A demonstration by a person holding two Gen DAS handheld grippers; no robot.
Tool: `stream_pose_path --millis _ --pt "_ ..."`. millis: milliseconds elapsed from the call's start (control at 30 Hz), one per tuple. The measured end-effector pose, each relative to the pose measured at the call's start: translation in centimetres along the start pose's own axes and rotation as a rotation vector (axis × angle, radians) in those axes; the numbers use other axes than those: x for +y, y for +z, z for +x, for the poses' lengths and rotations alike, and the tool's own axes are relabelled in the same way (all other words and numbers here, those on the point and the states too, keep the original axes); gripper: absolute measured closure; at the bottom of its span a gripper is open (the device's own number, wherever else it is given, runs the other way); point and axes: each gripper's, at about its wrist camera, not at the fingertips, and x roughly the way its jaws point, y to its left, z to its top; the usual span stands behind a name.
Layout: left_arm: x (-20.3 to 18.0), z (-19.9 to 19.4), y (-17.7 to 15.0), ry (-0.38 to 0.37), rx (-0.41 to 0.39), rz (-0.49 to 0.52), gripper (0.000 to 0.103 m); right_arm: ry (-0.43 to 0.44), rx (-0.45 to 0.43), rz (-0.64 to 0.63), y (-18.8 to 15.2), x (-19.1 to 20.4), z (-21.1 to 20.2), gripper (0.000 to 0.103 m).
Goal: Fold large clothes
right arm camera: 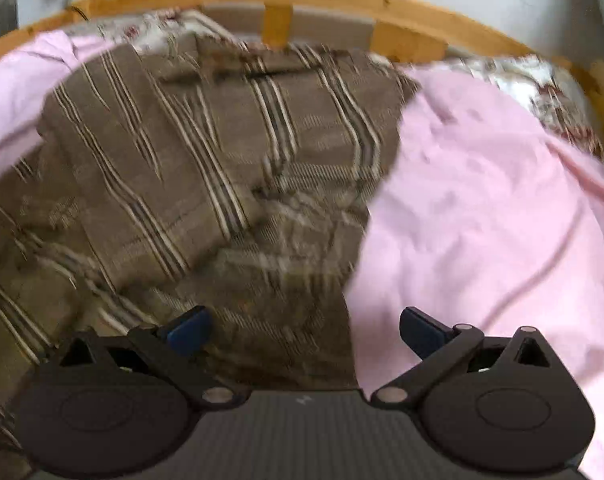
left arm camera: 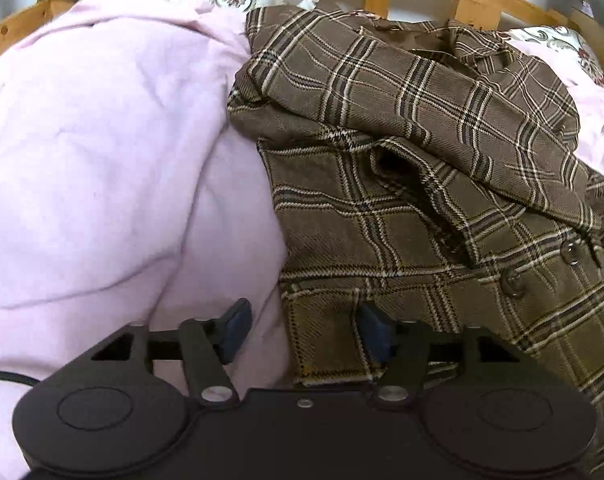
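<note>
Left gripper (left arm camera: pixel 302 326) jaws open, empty, over the plaid coat's (left arm camera: pixel 402 168) near-left hem corner; right gripper (right arm camera: pixel 304 330) jaws wide, empty (blurred). Coat partly folded on pink bedding (left arm camera: pixel 102 140). Next, probably: regrasp hem corners for another fold.

A brown plaid coat (left arm camera: pixel 402 152) lies rumpled on the pink bedding, partly folded over itself, one sleeve doubled across the upper body. Two dark buttons (left arm camera: pixel 570 252) show near its front edge, and the hem corner lies flat nearest me.
</note>
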Motion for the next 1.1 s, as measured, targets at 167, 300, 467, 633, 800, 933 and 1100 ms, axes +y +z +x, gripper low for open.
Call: stream_pose_path --millis 167,300,467,633,800,933,1100 --pt "0.0 -1.3 -0.1 -0.019 0.003 -0.074 0.015 -0.01 0.036 0.11 -2.4 -1.7 -0.6 0.0" --pt "-0.6 -2.2 -0.7 -0.005 0.009 -0.037 0.014 0.018 0.012 0.11 -3.8 -2.1 -2.6 0.0" --pt "-0.8 -3.7 2.2 0.054 -0.082 -0.006 0.003 0.048 -0.052 0.063 -2.0 -2.2 -4.2 0.0" --pt "-1.0 -4.3 9.8 0.121 -0.179 0.056 0.001 0.11 -0.135 0.075 4.5 -3.2 -2.9 0.0" --pt "-0.5 -1.8 18.4 0.196 -0.235 0.062 0.001 0.154 -0.239 0.137 12.3 -4.2 1.2 0.0" --pt "-0.2 2.7 23.9 0.188 -0.323 0.045 0.001 0.177 -0.249 0.2 18.8 -5.3 5.6 0.002" --pt "-0.6 8.3 28.2 0.136 -0.343 0.063 0.001 0.192 -0.236 0.325 25.1 -7.8 11.2 0.014"
